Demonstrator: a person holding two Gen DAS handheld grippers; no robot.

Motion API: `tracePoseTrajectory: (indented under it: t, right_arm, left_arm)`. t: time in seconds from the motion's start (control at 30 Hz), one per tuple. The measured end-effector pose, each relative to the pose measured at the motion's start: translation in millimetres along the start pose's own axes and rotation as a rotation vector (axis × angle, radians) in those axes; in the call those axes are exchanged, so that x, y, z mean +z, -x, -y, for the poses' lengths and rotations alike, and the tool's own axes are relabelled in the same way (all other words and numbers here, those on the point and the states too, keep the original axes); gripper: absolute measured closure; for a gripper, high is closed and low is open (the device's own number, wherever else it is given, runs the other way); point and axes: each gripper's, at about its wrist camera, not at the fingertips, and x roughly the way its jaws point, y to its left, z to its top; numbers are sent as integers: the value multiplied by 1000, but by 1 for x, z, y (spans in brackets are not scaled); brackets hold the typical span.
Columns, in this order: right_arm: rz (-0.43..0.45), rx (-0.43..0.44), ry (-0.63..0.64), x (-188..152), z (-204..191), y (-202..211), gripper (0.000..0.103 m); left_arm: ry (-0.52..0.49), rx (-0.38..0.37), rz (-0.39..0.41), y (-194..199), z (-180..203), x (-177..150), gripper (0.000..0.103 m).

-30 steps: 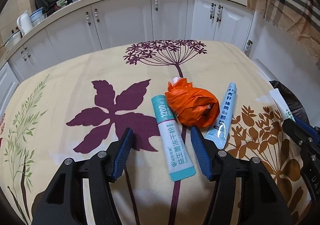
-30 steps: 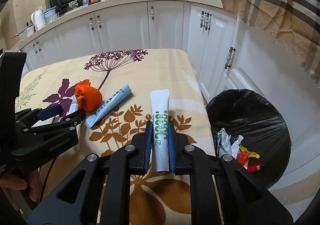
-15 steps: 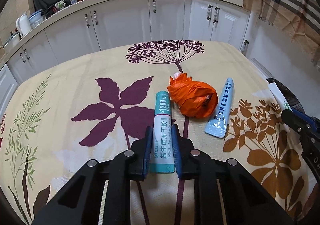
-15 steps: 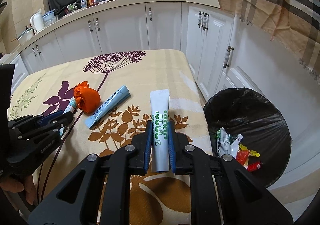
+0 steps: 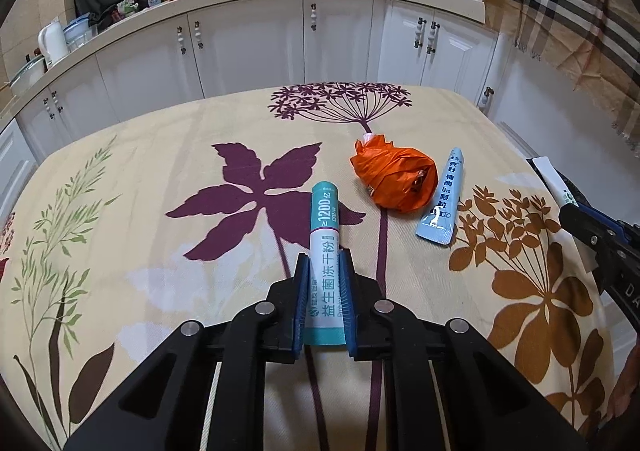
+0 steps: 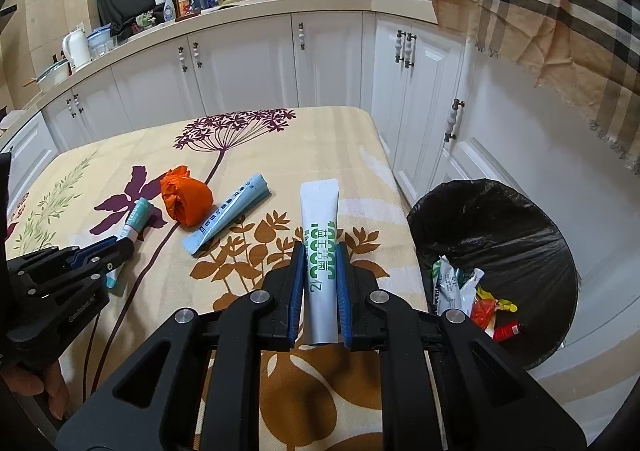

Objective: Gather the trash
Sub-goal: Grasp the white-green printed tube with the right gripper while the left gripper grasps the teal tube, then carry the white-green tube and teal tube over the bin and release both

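Right gripper [image 6: 319, 291] clamped on a white sachet stick with green print [image 6: 320, 235], long axis running straight out ahead of the fingers, with the round bin lined in black plastic [image 6: 496, 211] just off the table's right edge and nearest this hand. Left gripper [image 5: 324, 303] likewise closed on a teal-and-white sachet stick [image 5: 325, 247], axis forward too, probably just lifted off the floral tablecloth [image 5: 140, 251], though hard to tell. Between them, on the cloth: crumpled orange plastic wrapper [image 5: 394, 179] and pale blue sachet [image 5: 442, 203], touching.
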Motion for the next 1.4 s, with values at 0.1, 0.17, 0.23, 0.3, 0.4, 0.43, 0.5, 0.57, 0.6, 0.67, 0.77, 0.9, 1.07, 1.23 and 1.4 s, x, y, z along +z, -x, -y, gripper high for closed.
tracePoseTrajectory:
  t: [0.1, 0.17, 0.23, 0.3, 0.4, 0.43, 0.5, 0.57, 0.6, 0.67, 0.77, 0.9, 1.07, 1.23, 1.4]
  right_arm:
    - [9, -2, -2, -1, 0, 4, 88]
    - [16, -6, -3, -1, 1, 7, 88]
    - [22, -10, -5, -1, 2, 10, 88]
    - [30, -17, -9, -1, 5, 13, 88]
    - [44, -33, -19, 1, 11, 17, 88]
    - [47, -39, -22, 1, 13, 18, 88]
    - [55, -55, -31, 2, 19, 21, 88]
    - [63, -73, -41, 4, 26, 23, 88]
    - [69, -88, -49, 4, 32, 25, 88]
    - [77, -110, -57, 6, 41, 27, 88]
    - [92, -162, -72, 9, 58, 30, 88]
    - [104, -212, -97, 10, 81, 31, 88]
    - [110, -269, -135, 11, 112, 28, 88]
    - [110, -317, -166, 9, 138, 21, 88]
    - [103, -355, -193, 5, 158, 13, 88]
  left_arm:
    - [-12, 10, 24, 8, 1, -1, 87]
    - [-15, 9, 42, 15, 3, -1, 87]
    - [-19, 4, 57, 20, 5, 1, 87]
    - [-25, -3, 76, 26, 8, 4, 87]
    - [-36, -22, 103, 34, 16, 9, 88]
    - [-43, -28, 111, 36, 20, 11, 88]
    - [-62, -46, 128, 39, 30, 15, 88]
    - [-76, -66, 138, 40, 39, 19, 88]
    - [-86, -78, 143, 41, 46, 21, 87]
    - [-104, -96, 155, 41, 58, 25, 87]
    - [-136, -117, 175, 41, 78, 31, 87]
    - [-171, -156, 187, 38, 105, 38, 87]
    - [-227, -198, 201, 31, 142, 46, 87]
    - [-285, -222, 207, 19, 178, 51, 87]
    - [-319, -232, 203, 3, 205, 55, 87]
